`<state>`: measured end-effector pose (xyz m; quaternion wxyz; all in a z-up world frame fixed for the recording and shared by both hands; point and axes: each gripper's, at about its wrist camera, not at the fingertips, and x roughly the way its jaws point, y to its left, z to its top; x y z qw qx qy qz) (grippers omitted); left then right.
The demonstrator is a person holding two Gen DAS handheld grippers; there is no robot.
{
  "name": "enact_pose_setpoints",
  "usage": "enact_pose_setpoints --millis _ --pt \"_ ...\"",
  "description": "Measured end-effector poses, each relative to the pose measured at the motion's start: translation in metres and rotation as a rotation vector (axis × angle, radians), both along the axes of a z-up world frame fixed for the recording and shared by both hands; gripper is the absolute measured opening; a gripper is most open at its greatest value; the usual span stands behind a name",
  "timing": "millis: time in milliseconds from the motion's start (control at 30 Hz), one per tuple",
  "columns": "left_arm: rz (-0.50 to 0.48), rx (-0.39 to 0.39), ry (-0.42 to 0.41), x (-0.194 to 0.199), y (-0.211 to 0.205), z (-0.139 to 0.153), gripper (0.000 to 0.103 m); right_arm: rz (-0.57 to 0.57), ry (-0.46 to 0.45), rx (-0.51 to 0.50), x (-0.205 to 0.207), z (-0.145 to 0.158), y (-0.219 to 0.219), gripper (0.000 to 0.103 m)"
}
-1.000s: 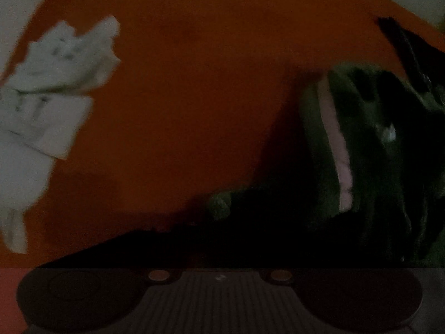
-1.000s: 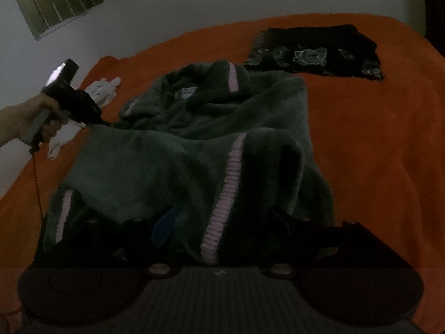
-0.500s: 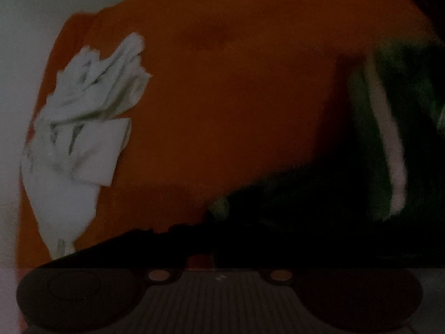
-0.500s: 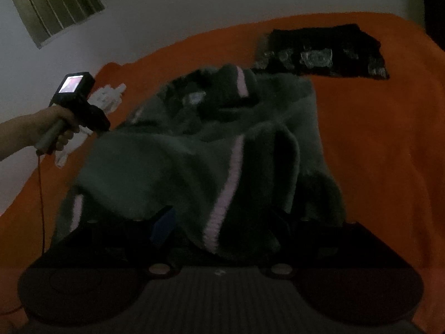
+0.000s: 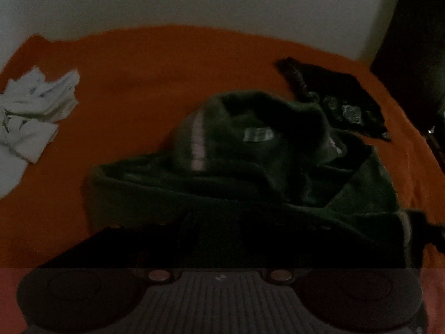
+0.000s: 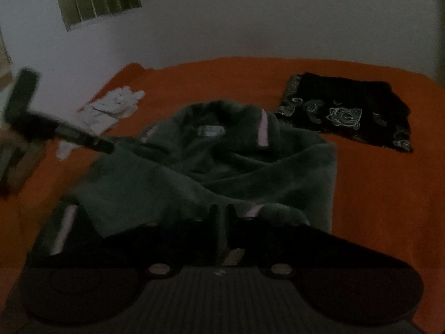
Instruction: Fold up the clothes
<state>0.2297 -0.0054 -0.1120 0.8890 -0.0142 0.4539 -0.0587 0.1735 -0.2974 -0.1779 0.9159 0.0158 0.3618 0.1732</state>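
Green fleece garment (image 6: 211, 167) lying mid-frame on orange bed (image 6: 375, 194), right gripper (image 6: 221, 217) jaws pressing together — apparently empty, left gripper (image 6: 105, 146) blurring at left — grip unclear.

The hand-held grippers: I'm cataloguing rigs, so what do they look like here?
Both are black. The right hand-held gripper shows two thin dark fingers above a ribbed grey base with two pale round studs and two dark circular discs. The left hand-held gripper, seen from the right wrist view, is a blurred black pistol-like body with a long dark nose. No cable is discernible.
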Motion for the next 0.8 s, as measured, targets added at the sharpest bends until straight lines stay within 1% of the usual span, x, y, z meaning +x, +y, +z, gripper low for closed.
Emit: enact_pose_setpoints --millis 33,67,100,133,167,200,233,267,300,333,367,400,433,467,500,533,567,600,633,667,700,733,767,800 --pt "0.018 0.019 -0.026 -0.007 -0.006 -0.011 0.041 -0.002 -0.009 -0.022 0.005 -0.004 0.002 0.007" --pt "0.062 0.067 -0.023 -0.011 -0.007 -0.025 0.041 -0.005 -0.018 -0.044 0.009 -0.008 0.004 0.007" --pt "0.112 0.134 0.007 -0.009 0.001 -0.045 0.038 -0.007 -0.028 -0.065 0.014 -0.012 0.005 0.007" --pt "0.146 0.164 0.022 -0.008 0.011 -0.062 0.037 -0.01 -0.037 -0.087 0.019 -0.016 0.007 0.008" --pt "0.145 0.115 0.004 -0.011 0.024 -0.071 0.037 -0.02 -0.043 -0.106 0.023 -0.021 0.007 0.008" --pt "0.137 0.083 -0.013 -0.012 0.035 -0.077 0.036 -0.064 -0.03 -0.105 0.029 -0.031 -0.004 0.008" --pt "0.114 0.097 -0.023 -0.011 0.037 -0.075 0.035 -0.093 -0.003 -0.074 0.033 -0.037 -0.014 0.008" --pt "0.101 0.131 -0.026 -0.009 0.037 -0.071 0.034 -0.108 0.021 -0.031 0.036 -0.038 -0.022 0.008" --pt "0.11 0.161 -0.031 -0.009 0.035 -0.065 0.034 -0.115 0.03 0.013 0.035 -0.033 -0.028 0.01" --pt "0.12 0.182 -0.035 -0.009 0.033 -0.059 0.033 -0.122 0.032 0.052 0.033 -0.026 -0.033 0.015" --pt "0.132 0.185 -0.038 -0.009 0.035 -0.051 0.033 -0.12 -0.003 0.062 0.025 -0.015 -0.033 0.016" --pt "0.143 0.185 -0.045 -0.011 0.036 -0.044 0.033 -0.118 -0.038 0.072 0.017 -0.004 -0.033 0.02" --pt "0.153 0.175 -0.061 -0.014 0.038 -0.036 0.038 -0.107 -0.075 0.086 0.007 0.005 -0.033 0.027" --pt "0.162 0.158 -0.07 -0.018 0.038 -0.028 0.04 -0.091 -0.097 0.104 -0.002 0.012 -0.032 0.03" --pt "0.17 0.134 -0.078 -0.024 0.038 -0.022 0.04 -0.066 -0.1 0.119 -0.011 0.015 -0.028 0.033" --pt "0.167 0.09 -0.086 -0.032 0.037 -0.016 0.042 -0.041 -0.09 0.122 -0.018 0.014 -0.023 0.033" --pt "0.147 0.046 -0.095 -0.038 0.034 -0.013 0.048 -0.016 -0.082 0.118 -0.026 0.011 -0.018 0.033" --pt "0.128 0.029 -0.101 -0.044 0.03 -0.014 0.051 0.01 -0.08 0.082 -0.03 0.003 -0.012 0.033" --pt "0.115 0.034 -0.107 -0.049 0.028 -0.02 0.056 0.037 -0.078 0.047 -0.035 -0.005 -0.005 0.033" --pt "0.109 0.049 -0.103 -0.052 0.025 -0.028 0.058 0.059 -0.073 0.012 -0.039 -0.014 0.001 0.033" --pt "0.129 0.085 -0.072 -0.051 0.025 -0.042 0.057 0.055 -0.058 -0.018 -0.039 -0.025 0.002 0.033" --pt "0.168 0.113 -0.03 -0.049 0.029 -0.054 0.052 0.052 -0.041 -0.039 -0.039 -0.035 0.002 0.033" --pt "0.198 0.114 -0.003 -0.049 0.036 -0.06 0.05 0.048 -0.014 -0.013 -0.037 -0.039 -0.002 0.033" --pt "0.204 0.088 -0.006 -0.049 0.042 -0.059 0.05 0.045 0.009 0.01 -0.035 -0.042 -0.005 0.033"
